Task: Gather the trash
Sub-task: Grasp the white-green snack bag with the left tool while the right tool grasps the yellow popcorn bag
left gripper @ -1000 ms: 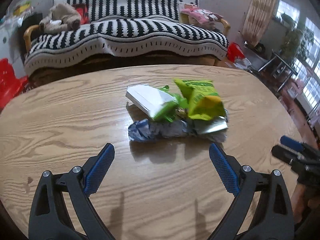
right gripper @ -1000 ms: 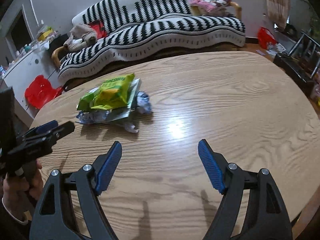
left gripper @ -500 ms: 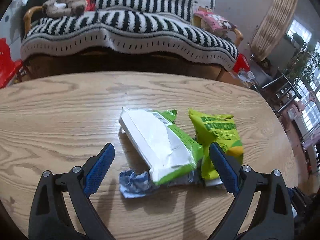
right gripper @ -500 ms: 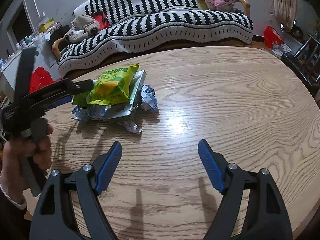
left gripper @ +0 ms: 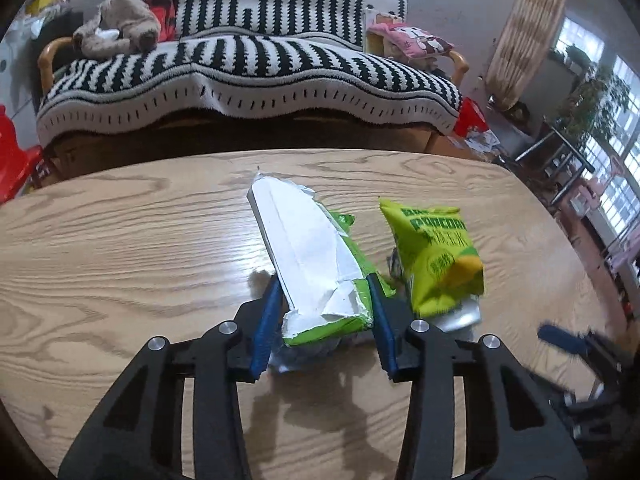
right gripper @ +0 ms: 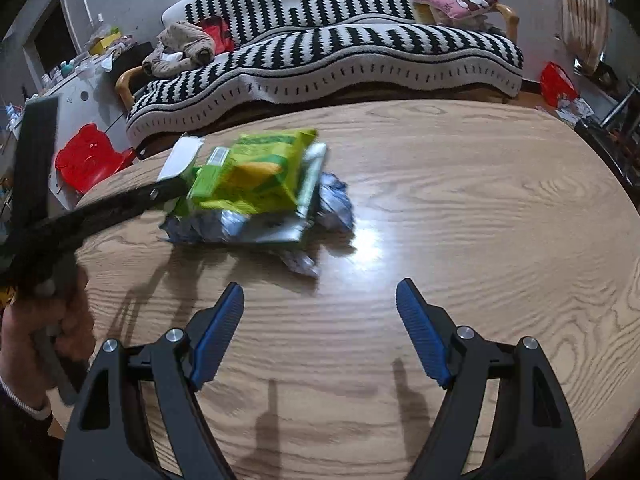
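A pile of trash lies on the round wooden table [left gripper: 120, 264]. A white and green wrapper [left gripper: 316, 264] lies on top, with a green popcorn bag [left gripper: 436, 256] to its right and crumpled silver foil [left gripper: 304, 354] underneath. My left gripper [left gripper: 324, 304] has its jaws closed in on both sides of the white and green wrapper. In the right wrist view the pile shows as the popcorn bag [right gripper: 264, 168], the wrapper [right gripper: 180, 160] and foil [right gripper: 336, 204]. My right gripper [right gripper: 320, 320] is open and empty, short of the pile.
A black and white striped sofa [left gripper: 240, 68] stands behind the table, with a plush toy [left gripper: 120, 26] and a pink cushion [left gripper: 412, 36]. A red plastic stool [right gripper: 88, 156] is at the left. The right gripper also shows in the left wrist view [left gripper: 568, 340].
My left gripper moved forward over the pile and closed from wide open onto the white and green wrapper. My right gripper stayed open and came slightly nearer the pile.
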Motion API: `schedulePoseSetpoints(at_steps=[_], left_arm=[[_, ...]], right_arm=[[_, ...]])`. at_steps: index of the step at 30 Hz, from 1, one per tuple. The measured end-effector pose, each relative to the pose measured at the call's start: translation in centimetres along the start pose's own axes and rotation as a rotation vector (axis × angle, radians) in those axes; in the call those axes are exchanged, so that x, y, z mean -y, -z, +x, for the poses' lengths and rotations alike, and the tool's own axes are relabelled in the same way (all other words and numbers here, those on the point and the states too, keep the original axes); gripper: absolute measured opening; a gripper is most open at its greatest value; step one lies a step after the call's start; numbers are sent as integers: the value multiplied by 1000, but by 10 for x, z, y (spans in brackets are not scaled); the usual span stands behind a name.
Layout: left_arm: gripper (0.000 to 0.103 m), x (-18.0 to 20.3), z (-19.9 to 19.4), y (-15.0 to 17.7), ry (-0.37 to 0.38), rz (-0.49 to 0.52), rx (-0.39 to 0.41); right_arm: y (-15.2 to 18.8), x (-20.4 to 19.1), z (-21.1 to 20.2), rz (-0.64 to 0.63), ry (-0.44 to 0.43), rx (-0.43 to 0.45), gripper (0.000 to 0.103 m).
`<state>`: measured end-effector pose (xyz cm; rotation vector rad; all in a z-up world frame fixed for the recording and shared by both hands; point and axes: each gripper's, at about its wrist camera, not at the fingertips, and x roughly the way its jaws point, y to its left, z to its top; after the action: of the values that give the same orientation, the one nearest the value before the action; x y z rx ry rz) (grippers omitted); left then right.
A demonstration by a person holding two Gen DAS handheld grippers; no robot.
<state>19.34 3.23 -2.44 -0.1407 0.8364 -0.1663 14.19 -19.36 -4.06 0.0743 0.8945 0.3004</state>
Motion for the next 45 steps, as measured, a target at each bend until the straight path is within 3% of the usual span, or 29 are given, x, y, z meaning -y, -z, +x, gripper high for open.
schedulePoseSetpoints(at_steps=[9, 17, 22, 28, 45], left_arm=[[41, -34, -51, 20, -35, -19, 27], [41, -44, -61, 29, -87, 3, 32], [41, -39, -62, 30, -80, 18, 34], [41, -30, -66, 31, -81, 43, 38], [41, 19, -103, 45, -57, 80, 89]], right_arm=[[-67, -63, 30, -78, 15, 11, 76], [-90, -78, 74, -129, 155, -32, 76], [-85, -78, 82, -155, 183, -43, 59], [-76, -75, 58, -146, 149, 0, 48], [-5, -33, -49, -63, 87, 74, 33]])
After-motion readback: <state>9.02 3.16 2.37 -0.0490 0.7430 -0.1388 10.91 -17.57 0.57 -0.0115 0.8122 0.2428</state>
